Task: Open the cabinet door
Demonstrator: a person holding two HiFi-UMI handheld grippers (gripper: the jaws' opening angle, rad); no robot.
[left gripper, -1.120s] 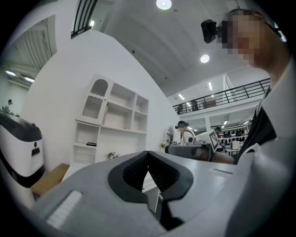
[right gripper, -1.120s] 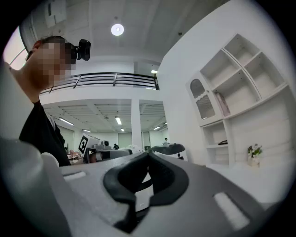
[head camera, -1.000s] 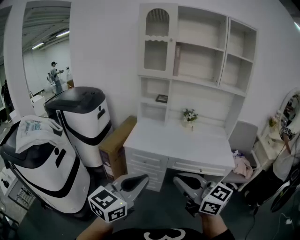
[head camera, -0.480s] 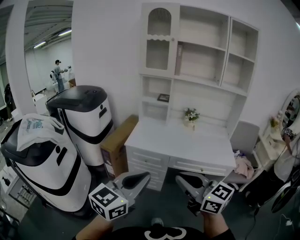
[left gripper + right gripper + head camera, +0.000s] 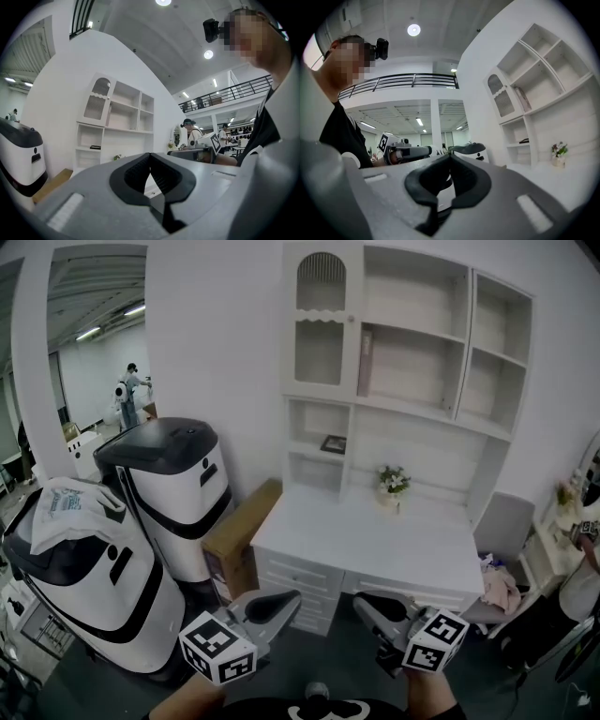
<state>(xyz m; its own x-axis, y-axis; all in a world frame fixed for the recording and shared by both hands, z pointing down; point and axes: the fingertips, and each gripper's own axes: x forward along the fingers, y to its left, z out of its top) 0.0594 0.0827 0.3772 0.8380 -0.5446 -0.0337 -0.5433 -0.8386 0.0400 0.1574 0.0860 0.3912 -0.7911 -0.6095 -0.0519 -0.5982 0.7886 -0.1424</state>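
The biggest trouble I see is the white desk (image 5: pixel 375 545) in the lower middle of the head view. It stands between the person and the cabinet door (image 5: pixel 320 322), which is high in the upper middle, so the reach must go over the desk top and an arm could bump its edge. The small flower pot (image 5: pixel 392 486) on the desk, a little right of the middle, could be knocked over on the way.

The left gripper (image 5: pixel 289 599) and the right gripper (image 5: pixel 364 602) are at the bottom of the frame, well apart from the door, and both are clenched on nothing. If the jaws do not spread first, they can only push at the door.

The door is white, tall, narrow and closed. It has an arched pane above and a pane with a wavy top below. A tiny knob (image 5: pixel 352 319) seems to sit at its right edge.
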